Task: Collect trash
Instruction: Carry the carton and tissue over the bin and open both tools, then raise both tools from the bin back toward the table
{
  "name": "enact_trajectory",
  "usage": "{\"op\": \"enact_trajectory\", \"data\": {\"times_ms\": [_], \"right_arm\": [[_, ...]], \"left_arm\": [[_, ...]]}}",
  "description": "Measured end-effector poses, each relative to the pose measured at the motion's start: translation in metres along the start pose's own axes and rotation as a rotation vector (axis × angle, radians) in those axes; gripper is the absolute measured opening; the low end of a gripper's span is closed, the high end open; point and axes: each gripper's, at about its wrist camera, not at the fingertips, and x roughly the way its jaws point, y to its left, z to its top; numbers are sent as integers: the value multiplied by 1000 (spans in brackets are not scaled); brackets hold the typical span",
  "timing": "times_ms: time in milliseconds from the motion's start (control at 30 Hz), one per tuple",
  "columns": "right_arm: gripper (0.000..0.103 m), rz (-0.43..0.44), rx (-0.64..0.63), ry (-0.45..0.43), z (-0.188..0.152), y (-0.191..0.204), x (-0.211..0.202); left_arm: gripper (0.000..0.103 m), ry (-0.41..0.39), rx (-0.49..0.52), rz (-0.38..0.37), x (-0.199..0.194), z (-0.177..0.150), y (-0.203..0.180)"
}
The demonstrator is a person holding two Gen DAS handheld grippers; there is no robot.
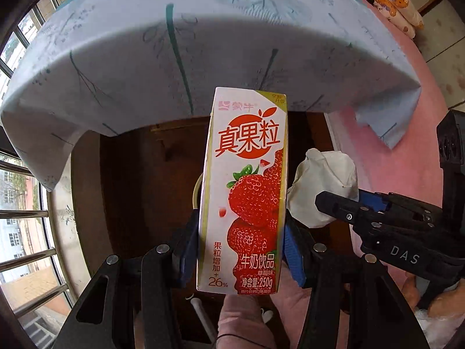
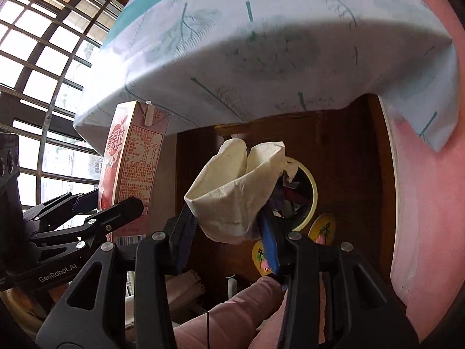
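Both grippers pointed steeply down beside the table, each carrying trash.

The left gripper [image 1: 241,250] clamped a carton [image 1: 242,192] upright; the right gripper [image 2: 229,232] pinched a crumpled tissue [image 2: 235,192] just beside it. Only the right view showed the bin [image 2: 305,195] under the tissue and the carton's straw [image 2: 148,113].

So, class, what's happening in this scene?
A person is clearing up trash with a gripper in each hand. The left gripper is clamped on a strawberry milk carton, and the right gripper holds a crumpled white tissue. Both hang below the edge of the table covered in a leaf-print cloth, above a round bin on the floor that already holds some rubbish.
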Motion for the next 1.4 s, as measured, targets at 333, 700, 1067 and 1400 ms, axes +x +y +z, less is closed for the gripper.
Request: {"op": "enact_trajectory", "data": {"times_ms": [333,700,1067,1400], "right_arm": [[39,-52,43,180,-45,-82,170],[49,-56,129,171,-46,-121,239],[49,-40,121,117,-31,-98,196],[49,-2,79,-2,-23,-50,88]], "left_arm": [[52,67,-9,33,154,-23,11],[73,83,10,1,202,-14,19],[73,-6,37,54,118,1,12],[72,-82,79,27,-3,13,-10]]}}
